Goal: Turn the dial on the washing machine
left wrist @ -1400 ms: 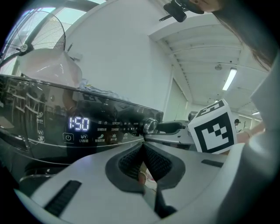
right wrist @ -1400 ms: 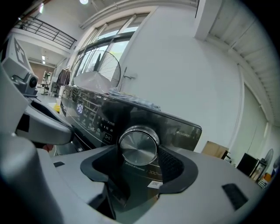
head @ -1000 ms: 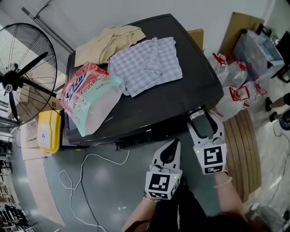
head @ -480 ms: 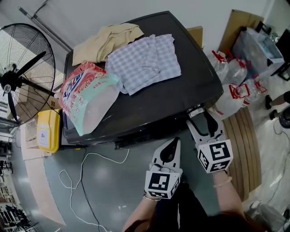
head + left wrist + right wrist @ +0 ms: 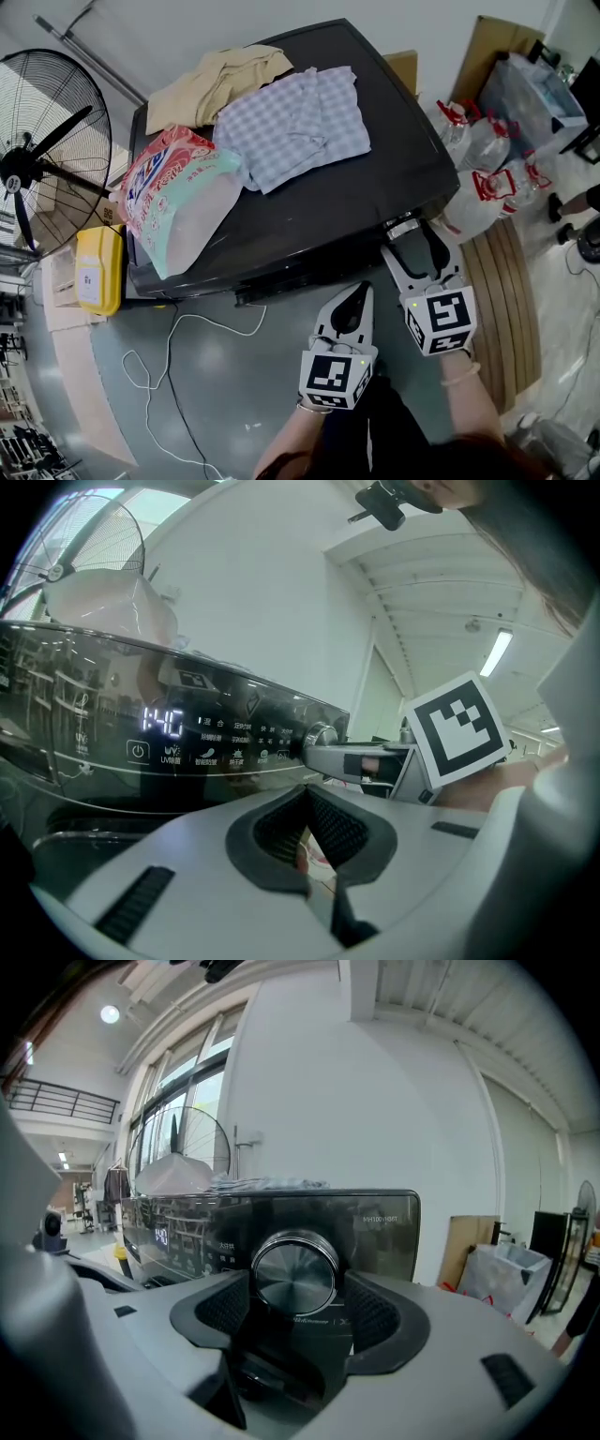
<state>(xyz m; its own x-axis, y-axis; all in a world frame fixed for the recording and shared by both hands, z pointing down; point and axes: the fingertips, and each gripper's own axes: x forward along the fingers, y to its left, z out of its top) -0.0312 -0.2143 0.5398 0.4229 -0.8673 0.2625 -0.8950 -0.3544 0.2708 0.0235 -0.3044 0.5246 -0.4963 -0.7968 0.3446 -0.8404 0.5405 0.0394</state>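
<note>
The black washing machine (image 5: 319, 220) has a silver dial (image 5: 294, 1275) at the right end of its front panel, also visible in the head view as the dial (image 5: 404, 228). My right gripper (image 5: 296, 1290) sits around the dial with a jaw on each side. Its jaws have just been opening, and a thin gap shows beside the right pad. In the head view the right gripper (image 5: 413, 242) reaches the panel's right corner. My left gripper (image 5: 360, 292) hangs shut in front of the panel, holding nothing. The lit display (image 5: 161, 722) reads digits in the left gripper view.
On the lid lie a detergent bag (image 5: 178, 197), a checked cloth (image 5: 295, 127) and a beige cloth (image 5: 220, 80). A standing fan (image 5: 47, 150) and a yellow container (image 5: 98, 270) stand at the left. Plastic bags (image 5: 478, 183) and wooden boards (image 5: 506, 309) are at the right. A white cable (image 5: 178, 347) lies on the floor.
The right gripper has rolled about its own axis at the dial, its marker cube tilting. The left gripper has stayed where it was.
</note>
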